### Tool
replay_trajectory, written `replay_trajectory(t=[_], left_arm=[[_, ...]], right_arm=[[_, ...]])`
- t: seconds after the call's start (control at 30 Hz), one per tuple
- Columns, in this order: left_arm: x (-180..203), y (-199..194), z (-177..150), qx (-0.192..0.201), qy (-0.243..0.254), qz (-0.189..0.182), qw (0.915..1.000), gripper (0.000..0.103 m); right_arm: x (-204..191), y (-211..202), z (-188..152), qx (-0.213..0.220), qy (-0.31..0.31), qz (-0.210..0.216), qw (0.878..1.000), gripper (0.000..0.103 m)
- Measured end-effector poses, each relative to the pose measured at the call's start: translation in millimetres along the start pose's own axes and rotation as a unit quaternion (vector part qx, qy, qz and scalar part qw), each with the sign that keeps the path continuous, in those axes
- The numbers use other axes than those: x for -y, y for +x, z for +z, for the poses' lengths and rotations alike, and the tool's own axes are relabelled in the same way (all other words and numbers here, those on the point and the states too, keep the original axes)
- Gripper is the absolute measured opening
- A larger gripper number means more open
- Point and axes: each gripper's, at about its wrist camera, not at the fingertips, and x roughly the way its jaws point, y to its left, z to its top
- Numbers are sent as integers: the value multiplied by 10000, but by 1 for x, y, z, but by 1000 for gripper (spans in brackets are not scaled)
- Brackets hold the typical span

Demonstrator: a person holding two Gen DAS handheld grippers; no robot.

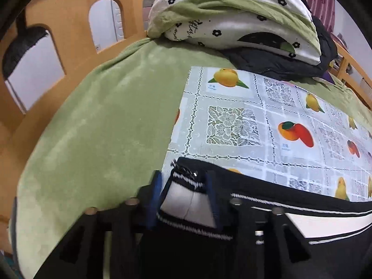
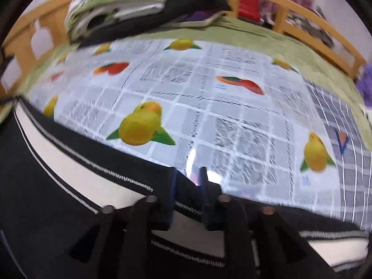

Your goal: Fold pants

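Black pants (image 1: 302,220) with a white side panel and thin white stripes lie along the near edge of a fruit-print plastic mat (image 1: 232,125). My left gripper (image 1: 183,186) has its blue pads on either side of the pants' left end, where a zipper shows, and the cloth fills the gap between them. In the right wrist view the pants (image 2: 58,162) run off to the left. My right gripper (image 2: 188,183) is pinched narrowly on the black upper edge, close over the mat (image 2: 209,93). That view is blurred.
The mat lies on a green blanket (image 1: 104,116) covering a bed. A pile of folded bedding (image 1: 232,18) and a black jacket (image 1: 267,62) sit at the far side. Wooden rails (image 2: 302,16) ring the bed, and a purple item (image 2: 367,86) is at the right edge.
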Motion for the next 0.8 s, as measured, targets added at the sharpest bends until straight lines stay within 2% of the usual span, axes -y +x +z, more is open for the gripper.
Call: replay_trajectory(t=[0.03,0.1,0.17,0.23,0.27,0.3,0.33,0.37,0.4,0.5,0.57,0.63,0.7,0.8], left_arm=[[0,-8,0,53,-28,-67,10000,53],[5,-28,-2,296,39,-315,9991,57],[17,-40,-5,469,220,-578,9970,64],[35,-35,-8,459,425,-856,9944,68],[43,-29,-12,427,471,-856,9943,68],[51,-13,-16,327,450,-638,9964,68],[55,3,-19,187,422,-397,9981,67],[56,15,-22,53,400,-254,9989,67],[54,28,-24,-103,330,-264,9991,68],[45,24,-18,-92,0,-497,9987,67],[44,9,-16,-120,7,-420,9990,66],[41,-20,-23,-69,206,-593,9980,66],[32,-47,-36,5,282,-725,9970,66],[3,-91,-65,78,69,-997,9950,66]], right_arm=[[5,-15,-4,170,65,-168,9997,27],[26,-48,-17,551,337,-533,9965,36],[55,-64,-28,657,810,-893,9905,43],[87,-57,-39,379,1281,-1232,9833,44],[102,-43,-45,28,1497,-1433,9783,44],[115,-25,-51,-281,1615,-1458,9756,41],[120,-17,-54,-247,1615,-1341,9774,40],[122,-18,-54,-59,1583,-1301,9788,40],[123,-18,-52,-86,1606,-1289,9785,40],[121,-18,-45,-149,1678,-1414,9755,40],[114,-26,-44,-120,1648,-1652,9723,40],[105,-33,-42,-92,1776,-1807,9673,43],[88,-49,-46,62,1947,-1612,9675,49],[57,-75,-51,351,2120,-1372,9669,58]])
